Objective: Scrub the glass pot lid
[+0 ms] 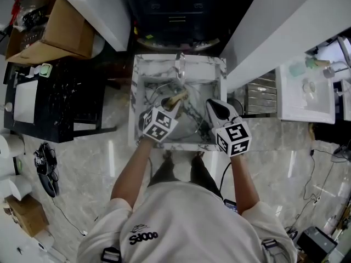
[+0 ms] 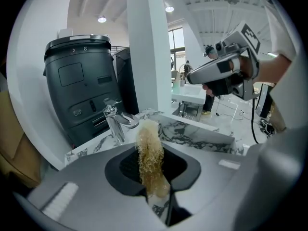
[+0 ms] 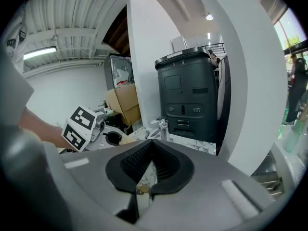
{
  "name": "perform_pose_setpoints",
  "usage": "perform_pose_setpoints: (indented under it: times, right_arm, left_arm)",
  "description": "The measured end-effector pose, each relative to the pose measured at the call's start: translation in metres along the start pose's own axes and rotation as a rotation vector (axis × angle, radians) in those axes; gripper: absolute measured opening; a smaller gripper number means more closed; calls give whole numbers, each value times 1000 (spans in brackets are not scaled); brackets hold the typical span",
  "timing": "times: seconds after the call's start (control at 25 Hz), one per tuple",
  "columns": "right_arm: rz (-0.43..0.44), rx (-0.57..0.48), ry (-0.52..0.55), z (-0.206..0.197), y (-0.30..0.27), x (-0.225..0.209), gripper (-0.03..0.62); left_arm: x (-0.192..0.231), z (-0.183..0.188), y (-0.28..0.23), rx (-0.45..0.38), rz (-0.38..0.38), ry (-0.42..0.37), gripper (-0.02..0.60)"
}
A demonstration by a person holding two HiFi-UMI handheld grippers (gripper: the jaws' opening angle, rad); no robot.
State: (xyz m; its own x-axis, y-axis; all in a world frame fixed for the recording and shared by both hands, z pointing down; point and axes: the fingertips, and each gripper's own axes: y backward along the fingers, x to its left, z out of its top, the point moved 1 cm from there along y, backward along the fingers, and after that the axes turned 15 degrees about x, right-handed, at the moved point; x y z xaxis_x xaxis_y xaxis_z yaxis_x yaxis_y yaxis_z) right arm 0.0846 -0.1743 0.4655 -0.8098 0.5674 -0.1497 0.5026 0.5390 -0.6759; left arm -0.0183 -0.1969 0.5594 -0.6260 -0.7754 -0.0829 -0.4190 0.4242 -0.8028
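I stand at a marble sink [image 1: 138, 92]. My left gripper [image 1: 171, 107] is shut on a straw-coloured fibre scrubber [image 1: 180, 98], which sticks up between the pads [image 2: 150, 150] in the left gripper view. My right gripper [image 1: 211, 107] hangs over the basin's right side, its jaws pinched on a thin clear edge with a brassy bit [image 3: 141, 188]; this looks like the glass pot lid [image 1: 192, 116], barely visible against the marble. The two grippers point toward each other, the scrubber [image 3: 124, 139] a short way from the right jaws. From the left gripper view, the right gripper [image 2: 191, 75] is raised.
A chrome faucet [image 1: 180, 67] stands at the back of the basin. Behind it is a dark grey bin [image 2: 77, 88] and a white column [image 2: 147, 47]. A black cart [image 1: 60, 100] and cardboard box [image 1: 60, 29] stand left; a white washbasin [image 1: 304, 95] stands right.
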Motion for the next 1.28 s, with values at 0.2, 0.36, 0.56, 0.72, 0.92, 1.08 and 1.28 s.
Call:
perform_pose_setpoints:
  times: [0.2, 0.36, 0.56, 0.72, 0.92, 1.08, 1.28]
  right_arm:
    - [1, 14, -44, -10, -12, -9, 3]
    - [0, 25, -62, -17, -19, -18, 3]
    - [8, 39, -69, -26, -25, -20, 3]
    - [16, 58, -82, -35, -28, -25, 3]
    - [19, 73, -99, -45, -32, -33, 3]
    - [20, 86, -110, -53, -30, -35, 3]
    - [18, 98, -119, -60, -27, -37, 3]
  left_arm:
    - [8, -14, -32, 68, 4, -4, 63]
    - [19, -25, -56, 106, 33, 36, 63]
    - [31, -44, -80, 152, 82, 83, 63]
    - [39, -56, -103, 192, 114, 88, 64]
    - [53, -66, -127, 231, 170, 82, 63]
    - [55, -75, -142, 261, 176, 109, 63]
    - [49, -71, -156, 251, 163, 151, 63]
